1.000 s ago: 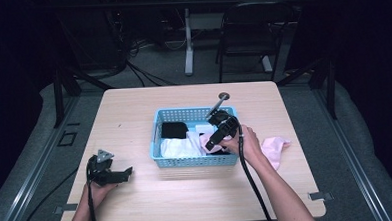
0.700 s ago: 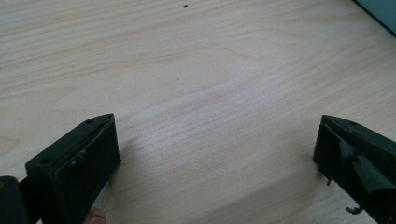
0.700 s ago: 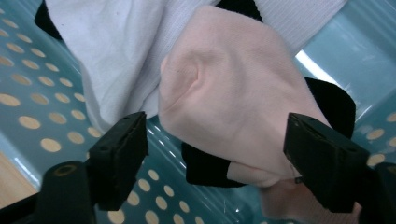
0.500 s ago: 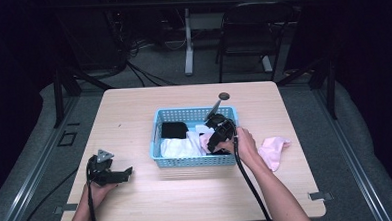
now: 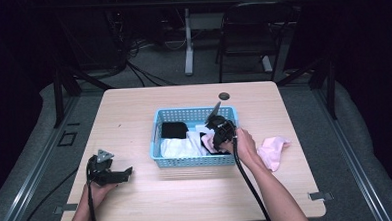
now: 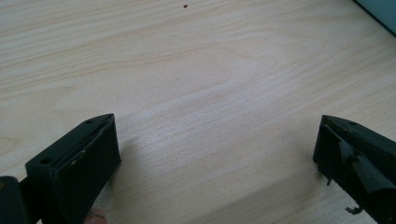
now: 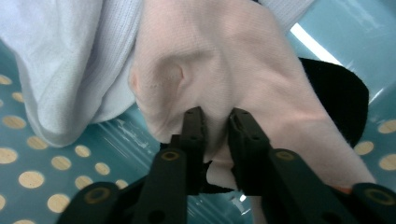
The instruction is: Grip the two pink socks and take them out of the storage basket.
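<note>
At the near left of the table [image 5: 134,108], the left gripper [image 5: 117,175] rests low over bare wood, well apart from the basket. In the left gripper view its jaws stand wide with nothing between them, so it is released and idle.

The blue basket [image 5: 158,142] sits mid-table. Inside it lie a black cloth [image 5: 174,129] at the far left, a white cloth [image 5: 178,147] near the front wall, and a pale pink sock [image 7: 224,65] toward the right side.

The right gripper [image 7: 215,122] reaches down into the right part of the basket. Its jaws have just been closing, and in the right gripper view the pads pinch a fold of the pink sock, which drapes over a dark piece and the white cloth on the basket floor. It is clenched on the sock.

At the right, outside the basket, a second pink cloth [image 5: 273,149] lies on the table.

The step in hand looks like the grasp itself: taking a pink piece out of the basket. The next move probably calls for a straight lift that clears the basket wall without dragging the white cloth along, then a carry rightward to the pink cloth.
</note>
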Motion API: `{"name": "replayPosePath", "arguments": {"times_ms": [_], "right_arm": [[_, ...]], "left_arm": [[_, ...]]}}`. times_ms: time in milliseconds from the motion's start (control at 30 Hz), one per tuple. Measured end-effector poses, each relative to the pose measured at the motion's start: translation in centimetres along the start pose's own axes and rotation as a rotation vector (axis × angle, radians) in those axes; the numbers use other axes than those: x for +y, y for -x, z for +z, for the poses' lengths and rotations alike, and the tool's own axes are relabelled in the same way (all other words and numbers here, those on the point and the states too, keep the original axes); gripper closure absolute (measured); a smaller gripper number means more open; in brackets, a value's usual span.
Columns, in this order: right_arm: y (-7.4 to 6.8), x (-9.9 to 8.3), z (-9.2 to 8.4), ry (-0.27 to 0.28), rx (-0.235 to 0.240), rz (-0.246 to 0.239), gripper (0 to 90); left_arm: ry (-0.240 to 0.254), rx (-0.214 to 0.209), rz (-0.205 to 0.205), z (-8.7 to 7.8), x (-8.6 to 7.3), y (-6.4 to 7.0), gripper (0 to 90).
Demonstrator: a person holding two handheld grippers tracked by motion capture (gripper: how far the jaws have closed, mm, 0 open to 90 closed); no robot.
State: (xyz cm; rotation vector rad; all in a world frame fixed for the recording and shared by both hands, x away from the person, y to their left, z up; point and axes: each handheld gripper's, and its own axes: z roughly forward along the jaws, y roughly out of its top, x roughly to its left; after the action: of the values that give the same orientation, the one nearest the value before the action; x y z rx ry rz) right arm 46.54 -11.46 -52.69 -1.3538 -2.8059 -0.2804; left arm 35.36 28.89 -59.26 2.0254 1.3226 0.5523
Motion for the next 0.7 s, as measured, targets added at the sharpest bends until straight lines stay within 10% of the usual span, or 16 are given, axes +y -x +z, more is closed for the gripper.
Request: {"name": "replayPosePath", "arguments": {"times_ms": [700], "right_arm": [[0.7, -1.6, -5.5, 0.159, 0.007, 0.008, 87.4]], "left_arm": [[-0.006, -0.003, 0.001, 0.0, 0.0, 0.0, 0.3]]}}
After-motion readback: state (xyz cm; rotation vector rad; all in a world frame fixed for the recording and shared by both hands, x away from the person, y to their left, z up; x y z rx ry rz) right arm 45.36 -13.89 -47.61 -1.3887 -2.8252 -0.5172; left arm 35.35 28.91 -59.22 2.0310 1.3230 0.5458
